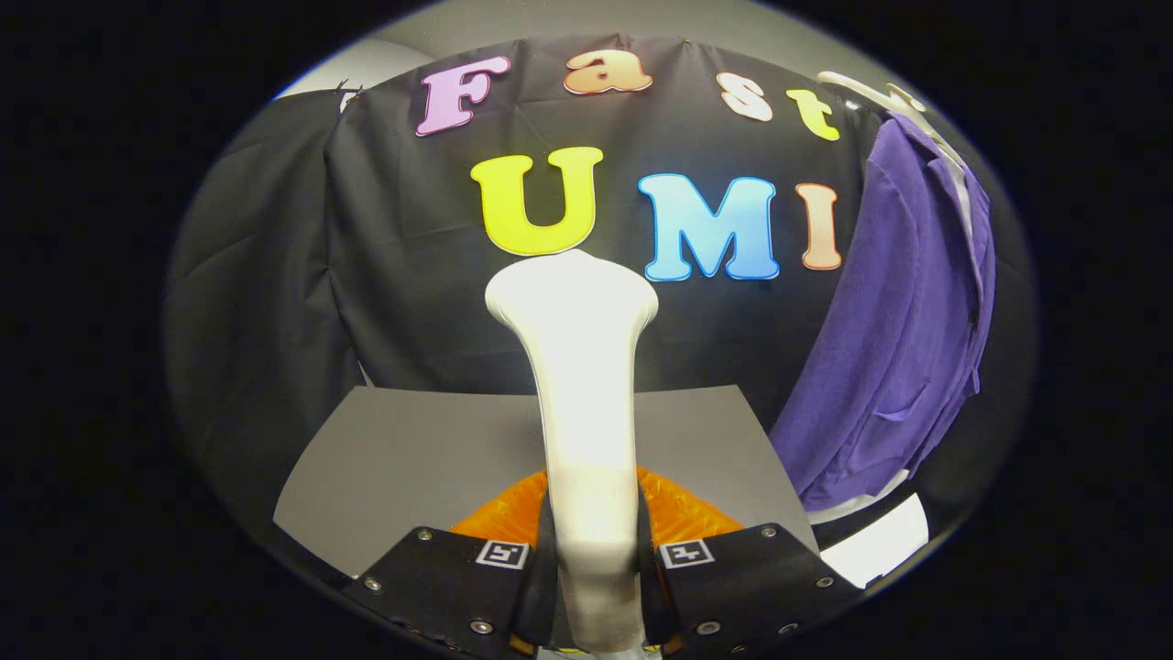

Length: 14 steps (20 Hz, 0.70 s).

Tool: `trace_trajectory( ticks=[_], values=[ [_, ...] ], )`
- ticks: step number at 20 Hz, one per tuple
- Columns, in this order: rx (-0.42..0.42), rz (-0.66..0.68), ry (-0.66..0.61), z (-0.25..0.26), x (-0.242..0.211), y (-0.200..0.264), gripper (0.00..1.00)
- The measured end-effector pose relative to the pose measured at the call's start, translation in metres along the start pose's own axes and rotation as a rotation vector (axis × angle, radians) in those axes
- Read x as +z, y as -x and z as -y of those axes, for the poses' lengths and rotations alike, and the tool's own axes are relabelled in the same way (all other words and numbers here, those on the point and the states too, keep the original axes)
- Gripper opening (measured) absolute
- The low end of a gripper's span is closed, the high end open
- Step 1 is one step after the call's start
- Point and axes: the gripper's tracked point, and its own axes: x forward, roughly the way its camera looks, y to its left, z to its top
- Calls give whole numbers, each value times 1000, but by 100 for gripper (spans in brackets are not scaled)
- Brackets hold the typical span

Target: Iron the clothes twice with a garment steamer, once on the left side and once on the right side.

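The gripper (596,555) has both fingers pressed on the handle of the white steamer (577,367), which stands upright between them, its head pointing far over a grey table (412,458). Farther off to the right, a purple shirt (907,321) hangs from a white hanger (880,96) against the booth wall.

The lower end of the garment steamer (586,385) is cut off below the hand-held gripper (594,555), whose fingers clamp its handle from both sides. The steamer body hides the middle strip of the grey counter (412,458) and part of the orange piece (509,513) behind the fingers. The purple garment (903,348) covers most of its white hanger (871,92), and its hem conceals the upper part of a white object (884,541) beside the counter.
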Motion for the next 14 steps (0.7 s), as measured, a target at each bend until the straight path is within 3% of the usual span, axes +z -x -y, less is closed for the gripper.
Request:
trace_trajectory(
  ticks=[9,14],
  values=[
    [-81,158,29,58,-22,108,37],
    [-84,194,3,82,-43,156,37]
  ],
)
